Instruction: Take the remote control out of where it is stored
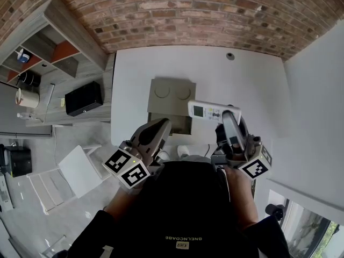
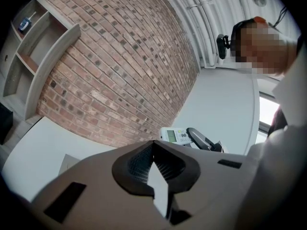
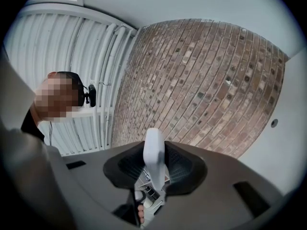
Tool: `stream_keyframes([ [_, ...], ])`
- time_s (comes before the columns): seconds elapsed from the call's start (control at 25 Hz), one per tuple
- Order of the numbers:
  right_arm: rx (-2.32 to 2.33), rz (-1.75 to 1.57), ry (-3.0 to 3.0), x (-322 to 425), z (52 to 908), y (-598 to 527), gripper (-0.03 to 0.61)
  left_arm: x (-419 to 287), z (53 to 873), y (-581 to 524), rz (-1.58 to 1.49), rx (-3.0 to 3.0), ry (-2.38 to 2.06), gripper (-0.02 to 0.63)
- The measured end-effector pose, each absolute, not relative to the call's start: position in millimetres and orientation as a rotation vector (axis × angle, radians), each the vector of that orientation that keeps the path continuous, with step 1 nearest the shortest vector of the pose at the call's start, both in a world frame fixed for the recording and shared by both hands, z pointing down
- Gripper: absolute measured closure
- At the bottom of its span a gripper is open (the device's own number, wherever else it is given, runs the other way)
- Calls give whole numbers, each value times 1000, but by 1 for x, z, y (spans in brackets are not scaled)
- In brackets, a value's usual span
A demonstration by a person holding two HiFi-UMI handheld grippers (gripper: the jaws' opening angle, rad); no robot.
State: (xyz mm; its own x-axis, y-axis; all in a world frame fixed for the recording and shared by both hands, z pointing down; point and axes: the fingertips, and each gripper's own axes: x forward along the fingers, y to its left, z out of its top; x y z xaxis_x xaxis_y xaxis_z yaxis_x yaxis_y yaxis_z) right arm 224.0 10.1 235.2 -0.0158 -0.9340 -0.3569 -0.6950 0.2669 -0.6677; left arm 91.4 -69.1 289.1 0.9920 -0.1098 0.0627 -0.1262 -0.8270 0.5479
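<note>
The white remote control [image 1: 207, 112] with a small screen is held above the white table [image 1: 247, 85], clear of the grey storage box [image 1: 172, 93]. My right gripper [image 1: 231, 114] is shut on the remote's end. In the right gripper view the remote [image 3: 154, 159] stands edge-on between the dark pads. The left gripper view catches the remote [image 2: 175, 136] sticking out leftward from the right gripper. My left gripper [image 1: 163, 123] hovers at the box's open front compartment [image 1: 174, 124]; its jaws [image 2: 153, 145] are shut and hold nothing.
The box lid has two round recesses. A brick wall [image 1: 177, 15] runs behind the table, and a small round hole [image 1: 230, 56] is near the table's far edge. At the left are a wooden shelf [image 1: 54, 31], a black case [image 1: 83, 97] and a white frame [image 1: 75, 171] on the floor.
</note>
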Motion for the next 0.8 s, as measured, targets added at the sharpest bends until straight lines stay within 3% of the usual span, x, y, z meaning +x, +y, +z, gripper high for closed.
stream_keyframes([
  [0.8,-1478,-427,1764,217,243,5,466,82,293,-68,40,2547,-182,607],
])
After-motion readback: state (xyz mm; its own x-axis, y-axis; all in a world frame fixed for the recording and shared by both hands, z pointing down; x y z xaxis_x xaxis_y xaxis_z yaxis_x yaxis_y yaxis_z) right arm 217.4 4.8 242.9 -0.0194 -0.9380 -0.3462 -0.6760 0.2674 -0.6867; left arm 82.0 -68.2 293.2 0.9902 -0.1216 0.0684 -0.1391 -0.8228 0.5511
